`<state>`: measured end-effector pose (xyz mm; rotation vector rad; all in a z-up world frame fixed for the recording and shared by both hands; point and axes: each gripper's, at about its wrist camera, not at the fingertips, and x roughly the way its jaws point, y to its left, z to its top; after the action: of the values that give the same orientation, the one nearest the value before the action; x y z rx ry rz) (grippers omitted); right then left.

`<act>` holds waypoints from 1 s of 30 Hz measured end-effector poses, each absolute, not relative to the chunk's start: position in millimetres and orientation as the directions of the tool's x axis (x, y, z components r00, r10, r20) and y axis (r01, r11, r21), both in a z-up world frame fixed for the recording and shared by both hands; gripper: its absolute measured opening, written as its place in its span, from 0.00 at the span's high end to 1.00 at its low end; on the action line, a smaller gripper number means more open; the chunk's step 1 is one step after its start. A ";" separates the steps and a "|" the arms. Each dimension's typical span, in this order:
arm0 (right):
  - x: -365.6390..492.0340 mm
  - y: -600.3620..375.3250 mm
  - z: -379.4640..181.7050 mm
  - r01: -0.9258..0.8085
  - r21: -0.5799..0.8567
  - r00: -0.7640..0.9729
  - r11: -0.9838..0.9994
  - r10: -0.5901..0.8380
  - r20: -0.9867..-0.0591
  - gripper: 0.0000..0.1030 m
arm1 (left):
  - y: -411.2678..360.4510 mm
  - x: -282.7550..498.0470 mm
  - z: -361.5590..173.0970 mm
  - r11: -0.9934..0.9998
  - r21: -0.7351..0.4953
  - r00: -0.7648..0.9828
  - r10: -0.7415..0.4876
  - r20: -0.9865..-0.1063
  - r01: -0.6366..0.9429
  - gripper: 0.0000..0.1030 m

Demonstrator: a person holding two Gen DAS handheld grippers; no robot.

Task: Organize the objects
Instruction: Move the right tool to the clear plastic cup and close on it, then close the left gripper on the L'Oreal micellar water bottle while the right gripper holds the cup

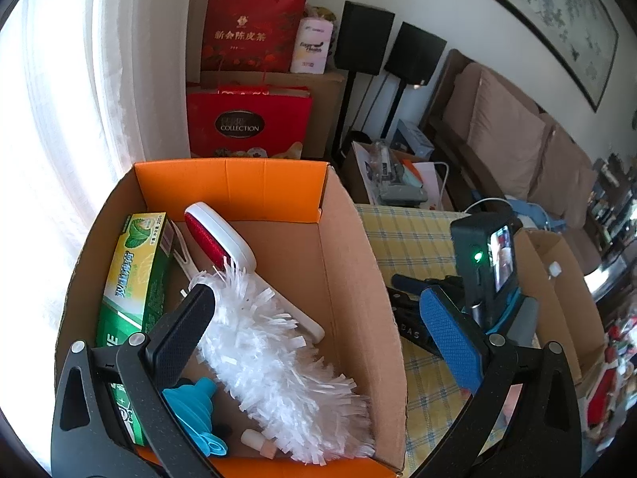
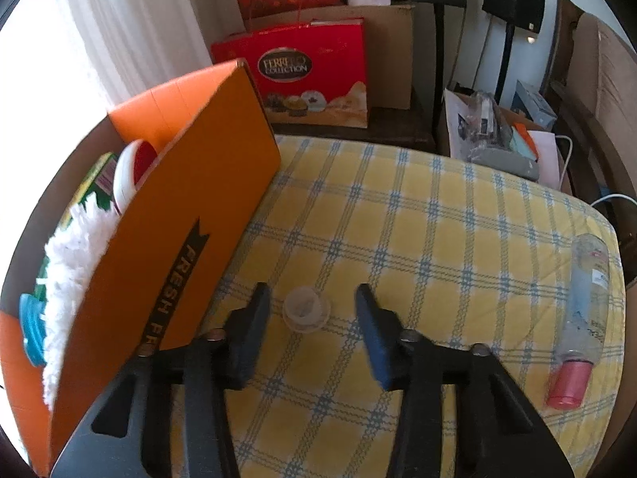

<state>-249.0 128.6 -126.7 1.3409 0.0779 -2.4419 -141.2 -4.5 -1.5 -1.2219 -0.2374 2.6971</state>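
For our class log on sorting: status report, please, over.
Right hand-held gripper open, straddling small clear cap on checked cloth. Left hand-held gripper open, empty, over cardboard box. Nothing blocking the cap; bottle lies well aside.

A home living room: brown sofa (image 1: 513, 135), framed painting (image 1: 557, 12), curtained window (image 1: 79, 99), red gift boxes (image 1: 249, 119).

Daylight floods through the curtain (image 1: 99, 99), blown out white at the left. Fisheye bends the edges with dark corners. The right wrist view is slightly blurred.
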 end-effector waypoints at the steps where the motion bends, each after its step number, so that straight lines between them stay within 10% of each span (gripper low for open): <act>1: -248.5 126.8 -128.6 0.335 0.110 -0.488 -0.936 -0.273 -0.829 0.74 | -4.8 -141.3 -2.4 -0.972 -0.219 -0.648 0.223 -0.728 -0.088 0.00; 30: -163.9 266.2 -61.0 0.157 0.159 -0.594 -0.975 -0.222 -0.773 0.76 | 109.3 -146.5 4.3 -0.939 -0.218 -0.595 0.338 -0.729 -0.267 0.00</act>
<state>-163.9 266.2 -61.0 1.2898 -0.1087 -2.6269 -146.5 109.3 4.3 -1.1849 -0.1215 2.5351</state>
